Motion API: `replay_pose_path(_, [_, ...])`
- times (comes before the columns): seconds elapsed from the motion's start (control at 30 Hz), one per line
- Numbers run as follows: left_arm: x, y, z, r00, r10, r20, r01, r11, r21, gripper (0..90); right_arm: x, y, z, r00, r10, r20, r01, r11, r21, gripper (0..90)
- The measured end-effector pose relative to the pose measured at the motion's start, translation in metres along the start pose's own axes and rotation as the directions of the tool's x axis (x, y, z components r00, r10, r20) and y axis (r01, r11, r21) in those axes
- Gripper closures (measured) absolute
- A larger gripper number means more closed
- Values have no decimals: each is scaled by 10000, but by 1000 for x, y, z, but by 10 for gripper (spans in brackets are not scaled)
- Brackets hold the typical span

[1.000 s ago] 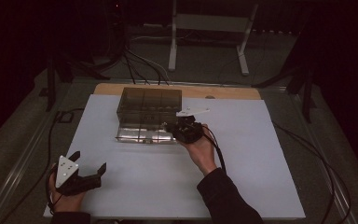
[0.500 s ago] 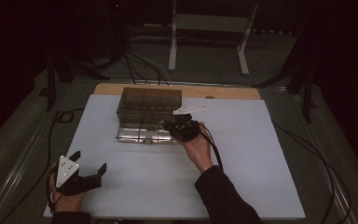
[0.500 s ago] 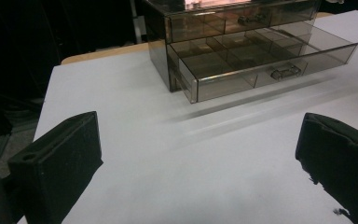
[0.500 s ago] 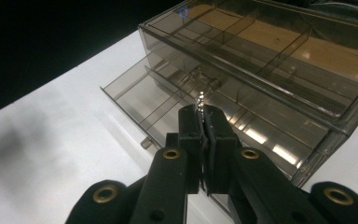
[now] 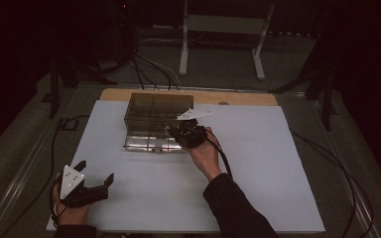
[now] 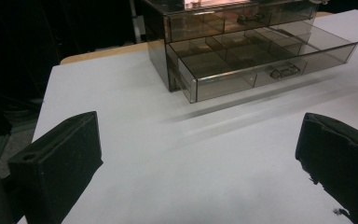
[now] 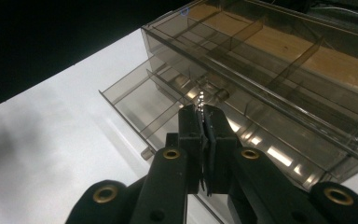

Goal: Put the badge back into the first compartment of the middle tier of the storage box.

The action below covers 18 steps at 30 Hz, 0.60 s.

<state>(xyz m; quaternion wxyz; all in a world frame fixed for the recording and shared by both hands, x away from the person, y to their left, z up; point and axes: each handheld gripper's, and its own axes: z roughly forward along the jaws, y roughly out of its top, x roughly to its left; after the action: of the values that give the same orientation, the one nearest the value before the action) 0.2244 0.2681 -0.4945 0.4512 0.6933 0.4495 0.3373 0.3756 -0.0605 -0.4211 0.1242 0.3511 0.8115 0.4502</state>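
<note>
Right tool (image 5: 178, 133) advanced onto organizer (image 5: 154, 106) | jaws pinched | left tool (image 5: 95, 177) resting, spread

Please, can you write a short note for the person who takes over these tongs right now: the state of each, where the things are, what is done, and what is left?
Left tongs: open, holding nothing, low over the near left of the table.
Right tongs: shut on a small shiny thing, too small to tell what, above the open drawer.
Box: at the far side of the table, with its lower drawer pulled out and its upper one shut.
Done: the drawer is open and the thing is gripped.
Left, probably: drop the thing into a compartment, then push the drawer shut.
</note>
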Motion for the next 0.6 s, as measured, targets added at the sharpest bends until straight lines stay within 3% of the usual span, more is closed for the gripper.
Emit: replay_pose_path(0.6, [0, 0, -1, 10000, -35, -20, 35, 10000, -42, 10, 12, 9, 19, 9990, 275, -362, -279, 9996, -103, 877])
